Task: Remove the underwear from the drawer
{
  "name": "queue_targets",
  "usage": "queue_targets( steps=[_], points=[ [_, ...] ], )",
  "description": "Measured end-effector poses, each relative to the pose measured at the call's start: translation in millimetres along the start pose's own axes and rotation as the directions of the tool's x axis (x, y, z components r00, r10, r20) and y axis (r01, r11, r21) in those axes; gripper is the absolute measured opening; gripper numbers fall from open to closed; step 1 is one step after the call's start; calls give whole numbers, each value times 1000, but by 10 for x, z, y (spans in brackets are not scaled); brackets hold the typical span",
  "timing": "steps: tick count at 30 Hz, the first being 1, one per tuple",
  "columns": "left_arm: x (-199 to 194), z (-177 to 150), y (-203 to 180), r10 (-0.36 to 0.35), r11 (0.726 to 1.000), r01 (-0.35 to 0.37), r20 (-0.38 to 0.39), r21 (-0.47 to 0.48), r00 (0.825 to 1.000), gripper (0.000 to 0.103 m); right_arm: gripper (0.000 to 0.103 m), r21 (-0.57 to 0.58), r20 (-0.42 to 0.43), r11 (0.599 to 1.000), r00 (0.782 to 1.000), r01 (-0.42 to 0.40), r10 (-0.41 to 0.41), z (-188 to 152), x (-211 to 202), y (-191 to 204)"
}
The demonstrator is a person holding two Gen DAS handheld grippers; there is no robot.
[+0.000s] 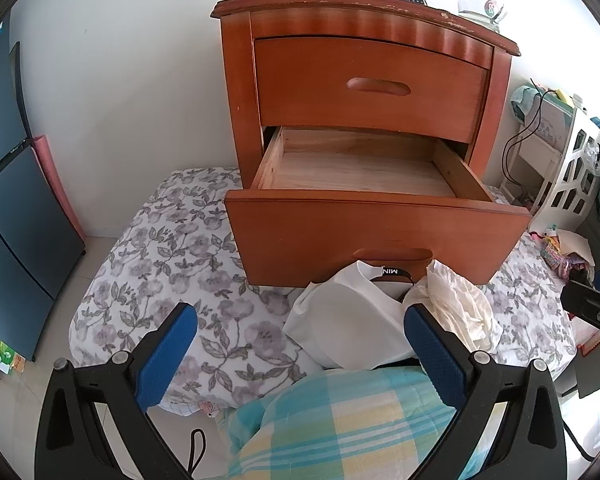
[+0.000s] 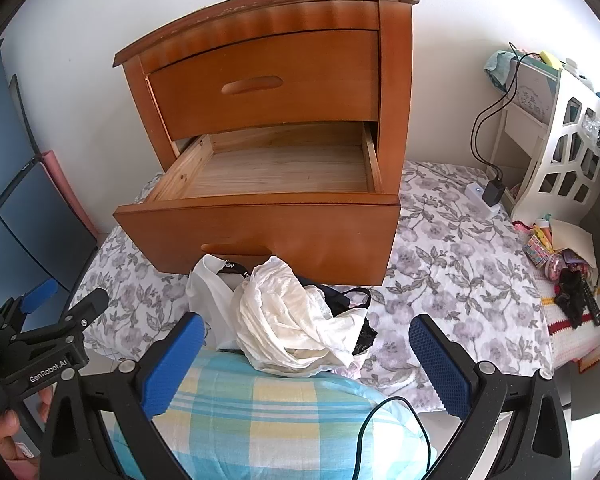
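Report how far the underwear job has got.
Done: the lower drawer is pulled out and shows bare wood; the underwear pile lies on the floral bedding before it. In hand: nothing, both grippers open. Left: apparently nothing to remove.

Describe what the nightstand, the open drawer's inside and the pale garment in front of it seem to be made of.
Nightstand: solid-looking wood, glossy orange-brown varnish, chipped pale along the top edge. Open drawer inside: bare, unvarnished light wood, grain visible, nothing in it. Pale garment: thin, cream, crinkled fabric with slight sheen, possibly satin or mesh; hard to tell which.
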State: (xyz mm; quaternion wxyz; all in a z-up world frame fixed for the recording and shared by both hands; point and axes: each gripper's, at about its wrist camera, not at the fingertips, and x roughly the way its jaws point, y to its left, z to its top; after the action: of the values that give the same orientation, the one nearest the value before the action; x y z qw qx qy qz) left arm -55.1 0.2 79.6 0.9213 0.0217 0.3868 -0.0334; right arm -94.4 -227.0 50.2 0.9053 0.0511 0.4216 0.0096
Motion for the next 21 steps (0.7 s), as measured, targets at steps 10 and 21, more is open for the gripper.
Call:
queue_targets(
  steps=[10,21],
  points=[
    [11,-1,21,2,1000,-2,-8,-8,1000,103,103,-1,0,1000,1000,1,-1,7,-3,1],
    [8,-1,26,12,1000,-12,-5,-9,1000,103,103,15,8,1000,1000,10,-10,31,-37,-41]
  ],
)
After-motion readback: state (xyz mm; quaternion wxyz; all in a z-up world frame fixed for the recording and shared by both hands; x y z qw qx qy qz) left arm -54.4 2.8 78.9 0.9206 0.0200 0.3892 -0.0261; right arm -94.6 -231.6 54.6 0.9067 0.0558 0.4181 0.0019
